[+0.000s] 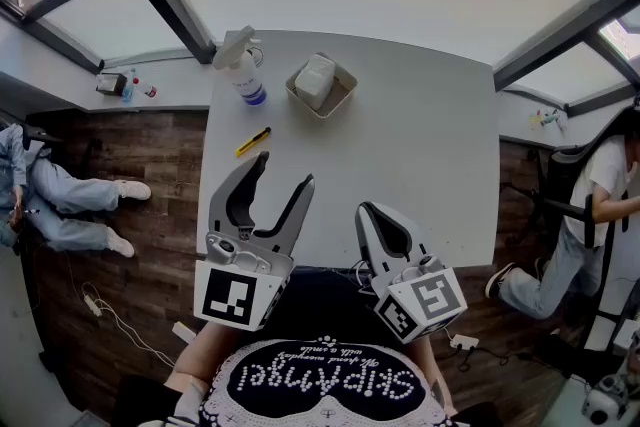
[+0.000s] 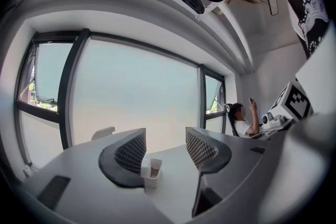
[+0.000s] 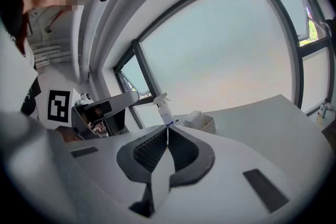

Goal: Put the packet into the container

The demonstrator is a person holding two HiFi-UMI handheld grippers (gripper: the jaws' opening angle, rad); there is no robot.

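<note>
A white packet [image 1: 314, 78] lies inside the small beige container [image 1: 341, 96] at the far middle of the white table [image 1: 430, 155]. My left gripper [image 1: 285, 168] hangs open over the near part of the table, pointing towards the container, with nothing between its jaws. In the left gripper view the container [image 2: 153, 173] shows low between the open fingers [image 2: 131, 153], well ahead of them. My right gripper [image 1: 366, 209] is shut and empty near the front edge. In the right gripper view its shut tips [image 3: 168, 128] point at the container [image 3: 203, 123] with the packet [image 3: 193, 116].
A spray bottle [image 1: 243, 71] stands left of the container, and a yellow cutter [image 1: 253, 142] lies on the table in front of the bottle. One person sits on the floor at the left [image 1: 60, 200], another at the right [image 1: 590, 215]. Cables [image 1: 110, 315] lie on the wooden floor.
</note>
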